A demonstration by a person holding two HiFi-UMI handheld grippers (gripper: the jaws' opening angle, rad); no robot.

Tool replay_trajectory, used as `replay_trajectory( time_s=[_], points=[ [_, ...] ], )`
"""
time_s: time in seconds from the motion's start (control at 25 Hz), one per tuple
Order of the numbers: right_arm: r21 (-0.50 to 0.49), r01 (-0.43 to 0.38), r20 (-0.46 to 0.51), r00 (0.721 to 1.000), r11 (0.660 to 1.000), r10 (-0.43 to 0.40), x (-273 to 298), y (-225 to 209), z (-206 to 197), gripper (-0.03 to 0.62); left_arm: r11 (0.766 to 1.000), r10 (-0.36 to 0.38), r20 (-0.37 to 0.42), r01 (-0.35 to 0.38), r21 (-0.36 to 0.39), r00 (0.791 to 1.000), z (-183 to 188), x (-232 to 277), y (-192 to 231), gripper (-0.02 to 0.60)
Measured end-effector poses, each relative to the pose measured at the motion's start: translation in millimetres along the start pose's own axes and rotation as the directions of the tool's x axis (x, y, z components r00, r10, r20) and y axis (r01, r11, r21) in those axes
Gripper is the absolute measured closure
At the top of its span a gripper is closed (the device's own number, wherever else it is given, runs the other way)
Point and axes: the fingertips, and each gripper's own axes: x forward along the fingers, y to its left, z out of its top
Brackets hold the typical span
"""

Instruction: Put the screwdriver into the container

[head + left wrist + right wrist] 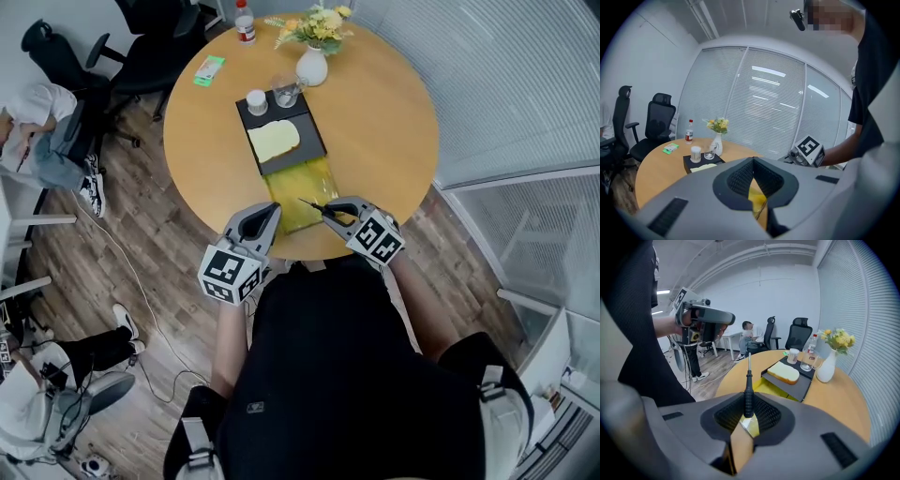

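A black-handled screwdriver [319,208] [748,390] is clamped in my right gripper [336,214] [747,411], which is shut on its handle. The metal shaft points away from the jaws, to the left in the head view. It hovers over the near end of a see-through yellow container [300,192] [771,387] at the round table's front edge. My left gripper [267,217] [753,161] hangs just left of the container, jaws together and holding nothing. A bit of the yellow container [758,201] shows below its jaws.
Behind the container lies a black tray [314,136] with a bread slice [273,141], a white cup [257,100] and a glass [286,89]. A flower vase [313,61], a green packet [209,70] and a bottle [245,21] stand farther back. Office chairs and a seated person are at left.
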Motion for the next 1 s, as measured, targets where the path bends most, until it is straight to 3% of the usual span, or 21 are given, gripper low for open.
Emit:
replay_trajectory(
  time_s=[0.16, 0.44, 0.68, 1.0],
  points=[
    [-0.006, -0.029, -0.075, 0.997, 1.0, 0.028, 37, -28, -12, 0.535, 0.999, 0.027, -0.025, -0.028, -0.019, 0.999, 2, 7, 30, 0.578],
    [-0.042, -0.059, -0.187, 0.981, 0.997, 0.05, 63, -24, -57, 0.534, 0.999, 0.049, -0.044, -0.05, -0.013, 0.998, -7, -4, 14, 0.578],
    [0.02, -0.097, -0.234, 0.967, 0.995, 0.099, 90, -29, -74, 0.536, 0.998, 0.059, -0.057, -0.06, -0.025, 0.997, -8, -2, 23, 0.578],
    [-0.024, -0.102, -0.351, 0.932, 0.995, 0.087, 117, -30, -84, 0.536, 0.997, 0.062, -0.066, -0.064, -0.031, 0.996, -12, -3, 25, 0.578]
  ],
)
